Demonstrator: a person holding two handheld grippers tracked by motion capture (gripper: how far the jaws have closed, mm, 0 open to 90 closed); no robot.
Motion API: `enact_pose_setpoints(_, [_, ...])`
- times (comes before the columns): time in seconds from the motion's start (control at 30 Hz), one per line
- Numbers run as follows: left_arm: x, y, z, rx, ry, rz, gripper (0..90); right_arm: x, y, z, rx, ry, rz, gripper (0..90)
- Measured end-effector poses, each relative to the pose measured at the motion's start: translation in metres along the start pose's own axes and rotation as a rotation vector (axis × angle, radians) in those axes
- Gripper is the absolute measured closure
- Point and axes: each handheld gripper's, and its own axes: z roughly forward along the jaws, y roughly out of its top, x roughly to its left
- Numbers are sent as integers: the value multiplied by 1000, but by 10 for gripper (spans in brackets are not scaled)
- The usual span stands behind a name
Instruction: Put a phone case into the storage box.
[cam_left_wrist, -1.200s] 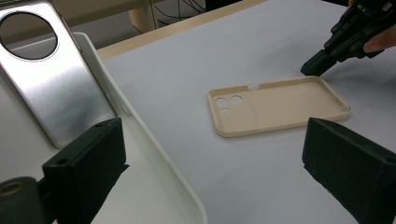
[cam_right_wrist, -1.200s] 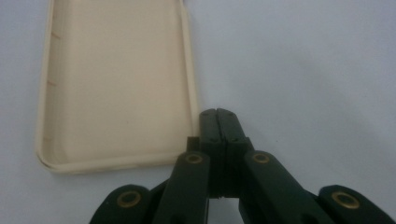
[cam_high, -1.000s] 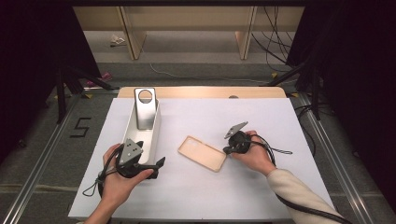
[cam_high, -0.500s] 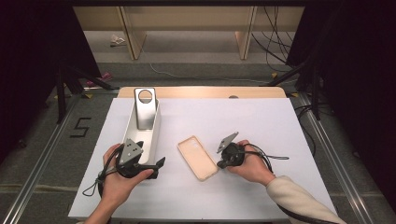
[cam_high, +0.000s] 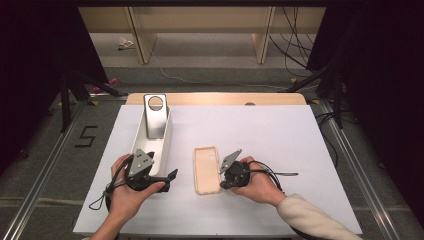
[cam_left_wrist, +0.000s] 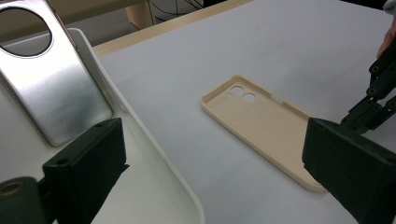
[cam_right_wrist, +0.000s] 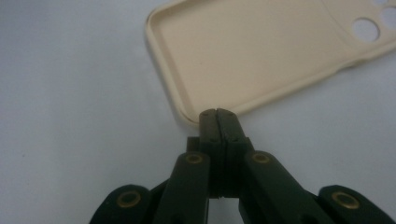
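A beige phone case (cam_high: 206, 169) lies flat on the white bench (cam_high: 280, 135), with its hollow side up and its 2 camera holes at the far end. It is between the 2 hands, a little closer to the right one.

The right gripper (cam_high: 224, 176) is held low at the right long edge of the case, near its closer corner. Its jaws are clenched together with nothing between them, and in the right gripper view their tips meet the rim of the case.

The left gripper (cam_high: 170, 176) rests on the bench beside the near end of a white tray (cam_high: 167, 131). Its jaws are released and stand wide, holding nothing. In the tray a silver metal plate (cam_high: 155, 116) with a round hole leans upright at the far end.
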Motion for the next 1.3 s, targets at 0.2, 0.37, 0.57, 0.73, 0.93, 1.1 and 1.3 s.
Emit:
enact_pose_setpoints(0.2, [0, 0, 0, 0, -2, 3, 56, 4, 5, 3, -10, 4, -9, 900])
enact_pose_setpoints(0.37, [-1, 0, 1, 1, -3, 1, 56, 4, 6, 4, -15, 9, -7, 900])
enact_pose_setpoints(0.57, [0, 0, 1, 3, -5, 2, 56, 4, 7, 6, -22, 9, -9, 900])
enact_pose_setpoints(0.73, [0, -1, 1, 4, -5, 3, 57, 4, 7, 6, -28, 11, -9, 900])
enact_pose_setpoints(0.93, [0, -1, 1, 4, -7, 5, 57, 4, 5, 5, -25, 12, -15, 868])
enact_pose_setpoints(1.1, [0, -1, 1, 8, -12, 6, 60, 1, 2, -2, -37, -4, -13, 777])
enact_pose_setpoints(1.3, [0, -1, 1, 5, -8, 7, 60, -3, 2, -12, -66, -29, -6, 590])
